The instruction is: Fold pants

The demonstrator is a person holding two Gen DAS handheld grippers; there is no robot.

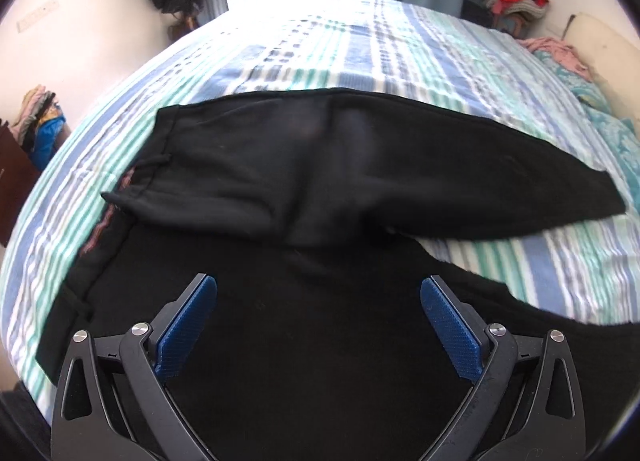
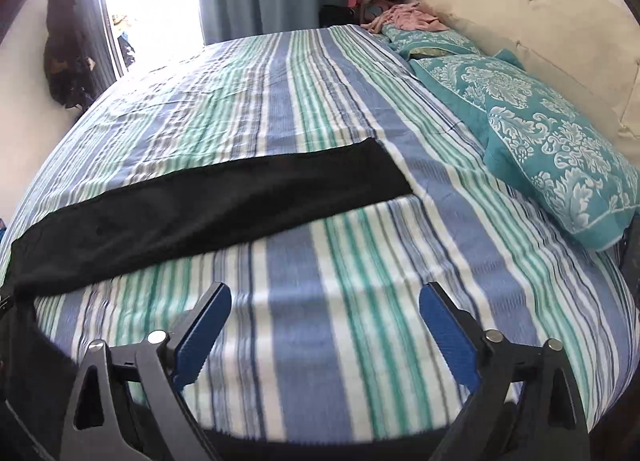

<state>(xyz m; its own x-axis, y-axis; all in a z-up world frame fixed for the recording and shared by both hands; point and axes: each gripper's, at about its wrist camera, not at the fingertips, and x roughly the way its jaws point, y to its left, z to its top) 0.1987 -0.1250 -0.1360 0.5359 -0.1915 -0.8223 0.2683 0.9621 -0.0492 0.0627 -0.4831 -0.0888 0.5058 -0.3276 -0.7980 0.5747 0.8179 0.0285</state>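
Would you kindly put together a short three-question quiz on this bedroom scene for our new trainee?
1. True or false: the left gripper is clamped on the black pants.
2. What lies between the open fingers of the right gripper: A) the pants, B) the bare striped bedsheet, C) the teal patterned pillow?
3. Fill in: in the left wrist view, one pant leg stretches toward the ____ side of the picture.

Key: 1 false, its jaws stand wide open above the fabric; 2 B; 3 right.
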